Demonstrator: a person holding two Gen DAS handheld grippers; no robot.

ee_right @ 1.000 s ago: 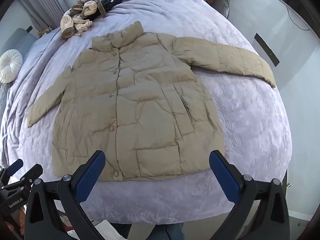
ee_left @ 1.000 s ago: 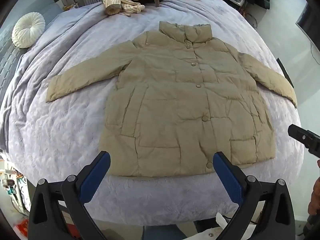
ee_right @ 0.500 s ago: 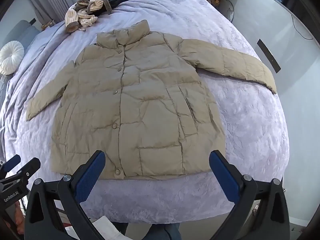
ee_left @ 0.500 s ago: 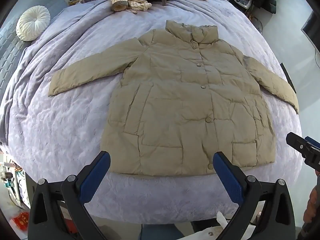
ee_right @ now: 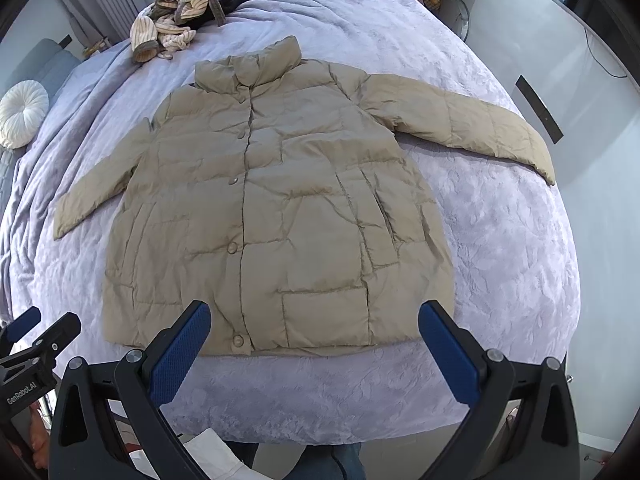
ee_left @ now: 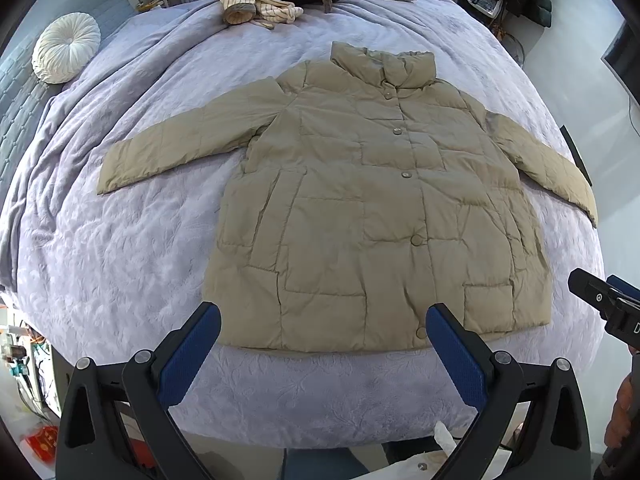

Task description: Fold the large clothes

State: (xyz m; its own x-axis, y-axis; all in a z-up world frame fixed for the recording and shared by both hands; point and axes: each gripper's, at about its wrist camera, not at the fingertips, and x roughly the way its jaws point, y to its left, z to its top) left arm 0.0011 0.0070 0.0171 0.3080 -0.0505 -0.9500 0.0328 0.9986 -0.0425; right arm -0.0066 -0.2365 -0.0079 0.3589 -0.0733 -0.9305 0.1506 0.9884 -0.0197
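Khaki quilted puffer coat (ee_left: 372, 216) (ee_right: 272, 216): lies flat, front up and buttoned, on the lilac bedspread (ee_left: 120, 264) (ee_right: 500, 248). Both sleeves spread outward; collar toward the bedspread's far side, hem along its near edge.

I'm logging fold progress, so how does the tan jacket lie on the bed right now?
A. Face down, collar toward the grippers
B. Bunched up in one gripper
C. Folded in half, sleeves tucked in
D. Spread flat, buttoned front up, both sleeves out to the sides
D: the tan jacket lies flat on the bed, buttons showing, sleeves spread, both grippers open and clear of it.
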